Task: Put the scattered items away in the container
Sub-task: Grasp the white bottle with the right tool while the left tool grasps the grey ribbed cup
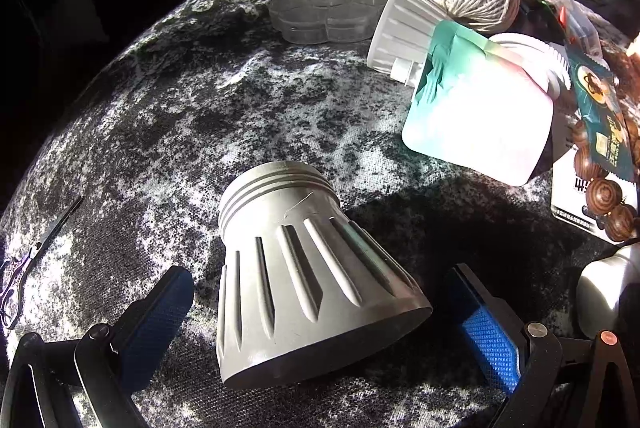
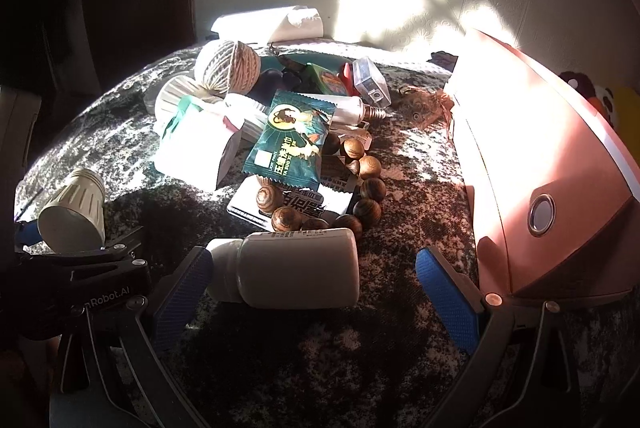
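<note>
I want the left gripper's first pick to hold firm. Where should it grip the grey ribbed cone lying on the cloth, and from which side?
Probably across the narrow ringed neck of the grey ribbed cone, coming from above. It lies on its side, wide mouth toward the open left gripper, and its body flares, so pads on the flare could slide off. The neck's sides are closer to parallel, and its ridges may help the blue pads hold.

Each hand-held gripper has a black frame and two fingers faced with blue, diamond-knurled pads. On the left hand-held gripper [image 1: 320,312], silver screws sit at the finger pivots, with one copper-coloured screw at far right. The right hand-held gripper [image 2: 314,292] shows silver pivot screws and a bright copper one beside its right pad. White lettering ending "nRobot.AI" marks the left unit's black body.
</note>
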A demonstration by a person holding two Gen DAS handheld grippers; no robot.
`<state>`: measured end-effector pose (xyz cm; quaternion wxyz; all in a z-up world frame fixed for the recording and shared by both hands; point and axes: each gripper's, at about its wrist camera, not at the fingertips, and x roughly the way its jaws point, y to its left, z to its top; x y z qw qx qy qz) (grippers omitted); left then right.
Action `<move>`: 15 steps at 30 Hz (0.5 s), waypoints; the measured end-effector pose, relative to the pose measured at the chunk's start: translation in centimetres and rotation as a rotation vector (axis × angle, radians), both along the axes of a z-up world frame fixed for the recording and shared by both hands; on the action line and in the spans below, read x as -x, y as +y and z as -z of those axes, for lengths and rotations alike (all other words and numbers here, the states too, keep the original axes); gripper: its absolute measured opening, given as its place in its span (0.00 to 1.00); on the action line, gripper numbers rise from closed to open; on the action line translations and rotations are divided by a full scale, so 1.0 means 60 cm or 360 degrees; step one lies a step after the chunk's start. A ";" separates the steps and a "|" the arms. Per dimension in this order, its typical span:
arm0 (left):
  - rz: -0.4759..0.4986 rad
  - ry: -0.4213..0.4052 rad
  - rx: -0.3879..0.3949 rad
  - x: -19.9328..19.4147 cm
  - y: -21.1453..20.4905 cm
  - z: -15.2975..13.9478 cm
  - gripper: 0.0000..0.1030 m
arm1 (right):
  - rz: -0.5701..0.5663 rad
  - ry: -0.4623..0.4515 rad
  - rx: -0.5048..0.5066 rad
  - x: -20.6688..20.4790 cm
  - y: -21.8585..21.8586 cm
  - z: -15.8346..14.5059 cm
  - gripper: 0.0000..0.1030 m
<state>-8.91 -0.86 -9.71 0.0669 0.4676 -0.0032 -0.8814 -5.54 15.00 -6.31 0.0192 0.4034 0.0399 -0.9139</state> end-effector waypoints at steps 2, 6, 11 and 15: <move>-0.0015 -0.0007 -0.0008 0.006 0.001 0.007 1.00 | -0.0026 -0.0042 0.0043 0.007 -0.001 0.004 1.00; -0.0021 -0.0007 0.0005 0.010 0.003 0.008 1.00 | -0.0006 -0.0128 0.0084 0.017 0.003 0.025 1.00; -0.0017 -0.0002 0.0033 0.014 0.007 0.005 1.00 | -0.0019 -0.0165 0.0151 0.018 0.011 0.037 0.92; -0.0007 0.0008 0.0076 0.014 0.011 0.003 1.00 | -0.0025 -0.0175 0.0170 0.015 0.009 0.037 0.83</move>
